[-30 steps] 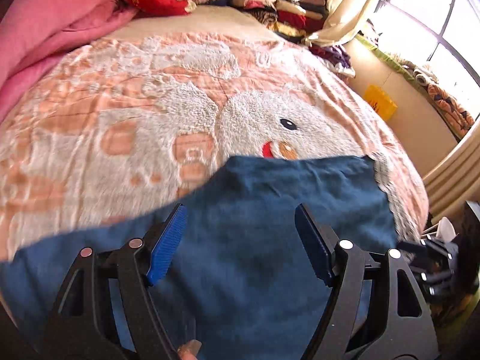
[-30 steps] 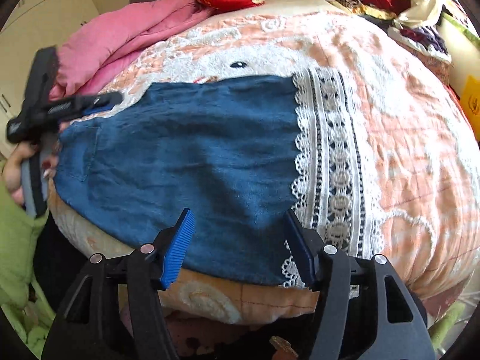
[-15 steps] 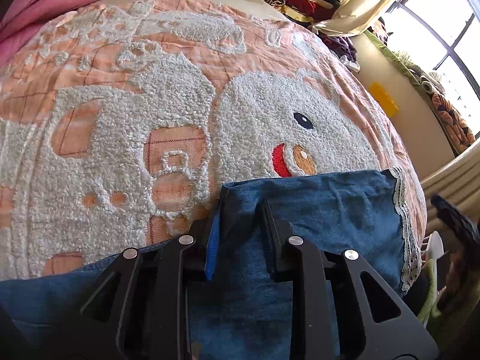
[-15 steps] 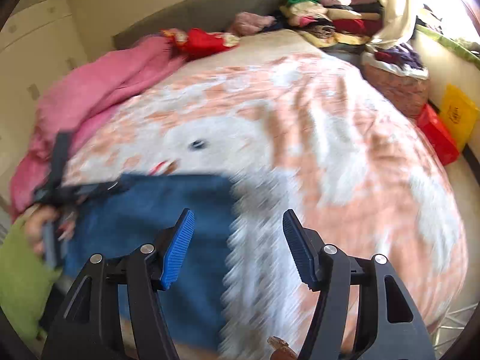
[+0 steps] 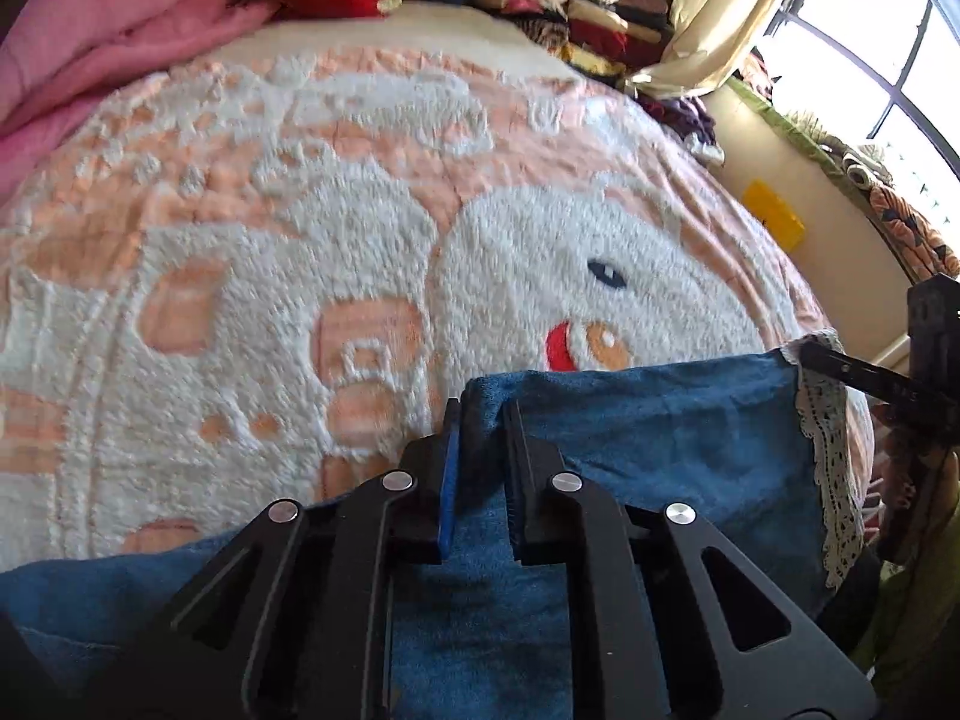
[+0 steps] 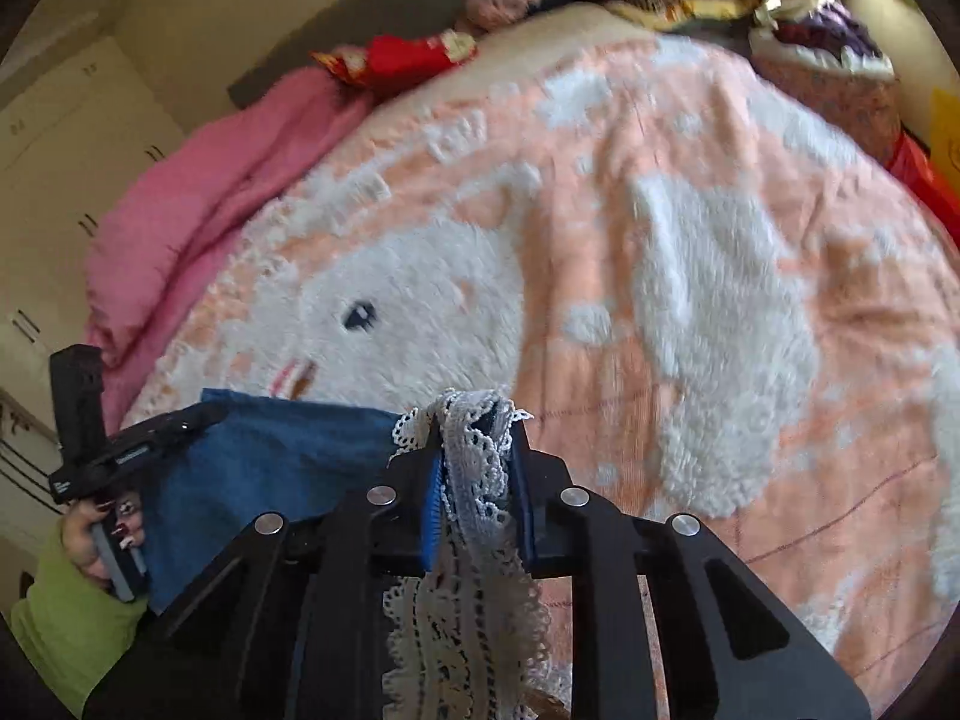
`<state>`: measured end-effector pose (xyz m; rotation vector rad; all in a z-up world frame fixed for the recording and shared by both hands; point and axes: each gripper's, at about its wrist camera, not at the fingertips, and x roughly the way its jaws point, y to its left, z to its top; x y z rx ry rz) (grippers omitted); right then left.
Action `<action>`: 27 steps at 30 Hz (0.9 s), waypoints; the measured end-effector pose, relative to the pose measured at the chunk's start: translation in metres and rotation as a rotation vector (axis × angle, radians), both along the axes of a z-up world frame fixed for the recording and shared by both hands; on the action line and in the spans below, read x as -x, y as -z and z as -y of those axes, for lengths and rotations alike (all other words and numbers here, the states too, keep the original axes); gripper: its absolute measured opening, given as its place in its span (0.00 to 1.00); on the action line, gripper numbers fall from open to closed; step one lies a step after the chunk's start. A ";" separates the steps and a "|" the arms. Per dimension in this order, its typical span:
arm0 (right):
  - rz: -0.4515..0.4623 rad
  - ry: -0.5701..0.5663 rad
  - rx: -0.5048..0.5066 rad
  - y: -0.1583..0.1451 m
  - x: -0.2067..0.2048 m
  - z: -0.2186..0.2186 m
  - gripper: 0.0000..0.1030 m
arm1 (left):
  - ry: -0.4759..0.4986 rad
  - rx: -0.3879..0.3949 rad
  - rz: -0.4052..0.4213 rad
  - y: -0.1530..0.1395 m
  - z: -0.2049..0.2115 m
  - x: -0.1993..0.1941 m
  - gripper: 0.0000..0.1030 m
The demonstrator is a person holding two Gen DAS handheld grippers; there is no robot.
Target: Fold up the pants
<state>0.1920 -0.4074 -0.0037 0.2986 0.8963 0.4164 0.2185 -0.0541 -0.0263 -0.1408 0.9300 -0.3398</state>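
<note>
Sunlight from the window falls across a bed covered with a fluffy peach-and-white blanket that has a cartoon face on it. A pink quilt is bunched at the far left, and folded clothes are stacked along the head end near a cream curtain. The blue pants lie at the near edge of the bed, their lace trim running down the right end. The left gripper has its jaws pressed together on a raised fold at the pants' far edge, blue cloth pinched between the pads. The right gripper is closing on the lace hem, which is bunched up between its blue pads (the lace spills down below them, toward the camera). In the right wrist view a hand in a green sleeve holds the left gripper's handle at the pants' other end. A yellow object stands against the wall under the window.
</note>
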 end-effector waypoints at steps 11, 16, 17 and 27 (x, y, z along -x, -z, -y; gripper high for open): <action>-0.005 0.035 0.253 0.027 -0.021 -0.020 0.32 | -0.024 -0.073 0.006 0.021 0.007 -0.011 0.08; 0.051 0.125 0.294 0.005 0.006 -0.006 0.46 | -0.085 -0.006 0.043 0.002 -0.014 0.006 0.14; 0.087 0.143 0.328 -0.004 0.017 -0.006 0.48 | -0.100 -0.010 0.062 -0.004 -0.019 0.012 0.20; 0.146 -0.101 0.367 -0.004 0.044 -0.090 0.58 | -0.153 -0.053 0.035 -0.005 -0.037 0.075 0.36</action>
